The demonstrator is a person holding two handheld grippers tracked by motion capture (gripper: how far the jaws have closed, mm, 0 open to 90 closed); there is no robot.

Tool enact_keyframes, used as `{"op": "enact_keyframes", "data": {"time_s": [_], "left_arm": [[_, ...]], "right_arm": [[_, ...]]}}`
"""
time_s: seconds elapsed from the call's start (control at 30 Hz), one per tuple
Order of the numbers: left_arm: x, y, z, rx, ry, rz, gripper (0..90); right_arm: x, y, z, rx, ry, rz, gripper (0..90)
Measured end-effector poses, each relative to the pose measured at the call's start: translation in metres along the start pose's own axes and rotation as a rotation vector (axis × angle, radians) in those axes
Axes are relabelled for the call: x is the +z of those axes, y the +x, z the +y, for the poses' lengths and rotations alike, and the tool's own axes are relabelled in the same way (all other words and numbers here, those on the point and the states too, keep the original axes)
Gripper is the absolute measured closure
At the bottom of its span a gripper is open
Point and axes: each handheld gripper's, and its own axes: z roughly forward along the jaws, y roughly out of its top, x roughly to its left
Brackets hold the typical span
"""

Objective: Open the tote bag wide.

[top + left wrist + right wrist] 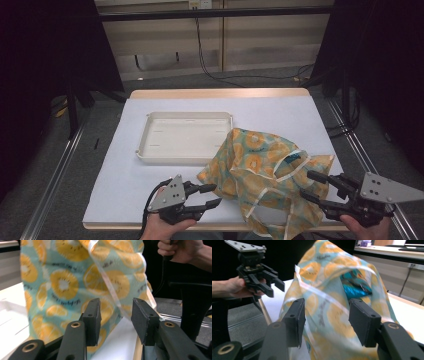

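Note:
A cloth bag (260, 170) printed with orange slices on teal stands puffed up on the white table cover, near the front edge. Something blue (355, 288) shows inside its mouth. My left gripper (215, 195) is at the bag's left edge, jaws apart. In the left gripper view the bag (65, 282) hangs close in front, and its white strap (110, 287) runs down between the open jaws of this gripper (116, 315) without being pinched. My right gripper (307, 185) reaches in from the right. Its jaws (327, 317) stand apart with the bag's fabric (329, 290) between them, not clamped.
A shallow white tray (145, 150) lies behind the bag at the table's middle. The white cover (125, 185) stretches left of the left gripper. Metal rails run along both sides of the table, and cables lie on the floor beyond it.

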Motion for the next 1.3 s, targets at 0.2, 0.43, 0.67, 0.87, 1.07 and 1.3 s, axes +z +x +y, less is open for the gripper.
{"op": "enact_keyframes", "data": {"time_s": [0.2,0.43,0.67,0.87,1.07,1.3], "left_arm": [[0.017,-0.003,0.014,0.029,-0.005,-0.078,73.0],[0.035,-0.009,0.028,0.054,-0.017,-0.104,68.5],[0.049,-0.006,0.052,0.082,-0.003,-0.118,55.0],[0.064,-0.008,0.057,0.091,-0.027,-0.1,47.5],[0.075,-0.004,0.052,0.102,-0.011,-0.059,40.7],[0.078,0.001,0.033,0.099,0.047,-0.003,39.4]], "right_arm": [[0.022,0.0,0.006,-0.022,0.053,0.048,44.4],[0.038,-0.002,0.005,-0.024,0.075,0.083,47.6],[0.042,-0.005,0.004,-0.027,0.082,0.074,81.6],[0.037,-0.012,0.009,0.007,0.058,0.086,90.0],[0.04,-0.014,0.017,0.004,0.048,0.088,90.0],[0.038,-0.018,0.027,0.0,0.017,0.08,90.0]]}}
